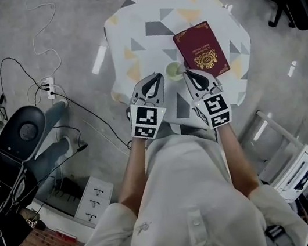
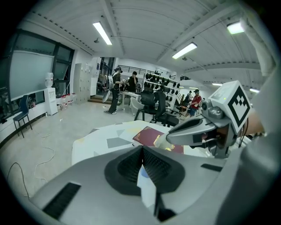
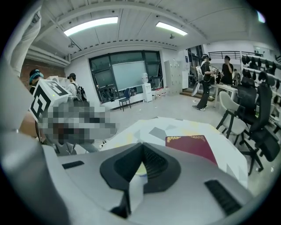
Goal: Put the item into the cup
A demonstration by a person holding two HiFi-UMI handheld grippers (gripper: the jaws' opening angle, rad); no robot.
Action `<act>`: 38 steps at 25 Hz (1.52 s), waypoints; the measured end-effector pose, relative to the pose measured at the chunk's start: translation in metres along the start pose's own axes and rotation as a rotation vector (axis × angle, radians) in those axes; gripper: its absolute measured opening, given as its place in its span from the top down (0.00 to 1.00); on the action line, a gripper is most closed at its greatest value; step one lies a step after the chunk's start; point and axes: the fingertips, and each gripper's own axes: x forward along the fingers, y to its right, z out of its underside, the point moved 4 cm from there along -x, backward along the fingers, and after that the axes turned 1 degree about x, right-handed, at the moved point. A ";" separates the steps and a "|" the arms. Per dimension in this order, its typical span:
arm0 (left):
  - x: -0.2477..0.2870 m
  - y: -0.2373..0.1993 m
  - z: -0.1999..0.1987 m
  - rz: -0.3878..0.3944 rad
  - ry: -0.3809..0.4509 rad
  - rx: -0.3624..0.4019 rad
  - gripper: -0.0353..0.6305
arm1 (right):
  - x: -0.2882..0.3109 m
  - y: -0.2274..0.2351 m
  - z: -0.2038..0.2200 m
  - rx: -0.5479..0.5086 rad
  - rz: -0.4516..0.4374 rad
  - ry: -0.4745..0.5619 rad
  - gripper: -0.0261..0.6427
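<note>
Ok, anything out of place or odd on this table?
Nothing stands out. The cup stands upright between the left gripper and right gripper; the maroon booklet lies flat on the tablecloth. Nothing spilled.

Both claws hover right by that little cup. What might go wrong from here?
1. The cup sits between the tips of the left gripper and the right gripper, both shut and empty. A small nudge might tip it.
2. The booklet beside it looks far wider than the cup. If that is the item, it may not fit and could knock the cup over.
</note>
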 end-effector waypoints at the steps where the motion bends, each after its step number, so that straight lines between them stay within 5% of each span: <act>1: 0.001 0.000 0.001 -0.001 -0.002 -0.003 0.93 | 0.002 0.000 0.001 -0.004 -0.005 -0.007 0.95; 38: 0.005 -0.003 0.023 0.001 -0.039 -0.028 0.93 | 0.051 -0.011 0.043 -0.076 -0.079 -0.250 0.95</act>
